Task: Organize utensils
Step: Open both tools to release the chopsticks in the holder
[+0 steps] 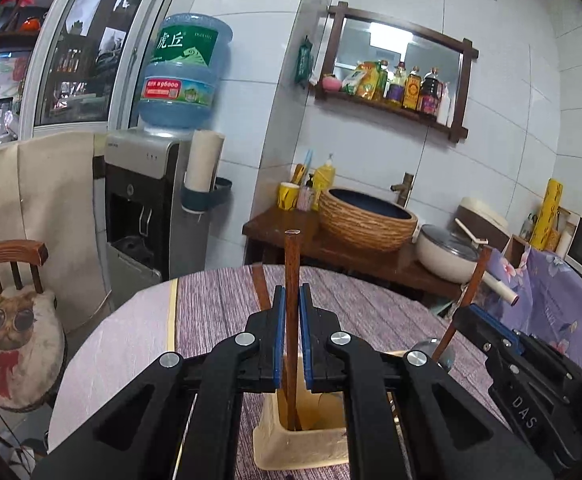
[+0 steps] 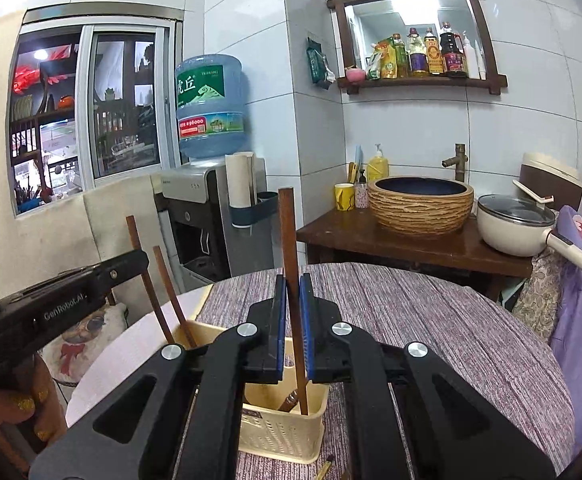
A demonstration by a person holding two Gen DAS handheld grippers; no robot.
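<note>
1. A cream utensil holder (image 2: pixel 287 432) stands on the round table's striped purple cloth (image 2: pixel 431 320), with brown wooden chopsticks upright in it.
2. The left wrist view looks down into the holder (image 1: pixel 303 444) and shows one chopstick (image 1: pixel 292 280) rising from it between the blue pads; the holder's slotted side wall shows only in the right wrist view.
3. The right wrist view counts three standing chopsticks: one (image 2: pixel 291 280) between its own pads and two (image 2: pixel 159 292) leaning at the holder's far left. A short brown piece (image 2: pixel 289 402) lies inside.
4. The left gripper (image 1: pixel 291 308) has its fingers narrowed around its chopstick, pads just beside the wood or touching it; contact cannot be told.
5. The right gripper (image 2: pixel 292 300) is likewise nearly closed around its chopstick, a thin gap showing on each side.
6. A metal spoon bowl (image 1: pixel 437 350) shows beside the right gripper in the left view only.
</note>
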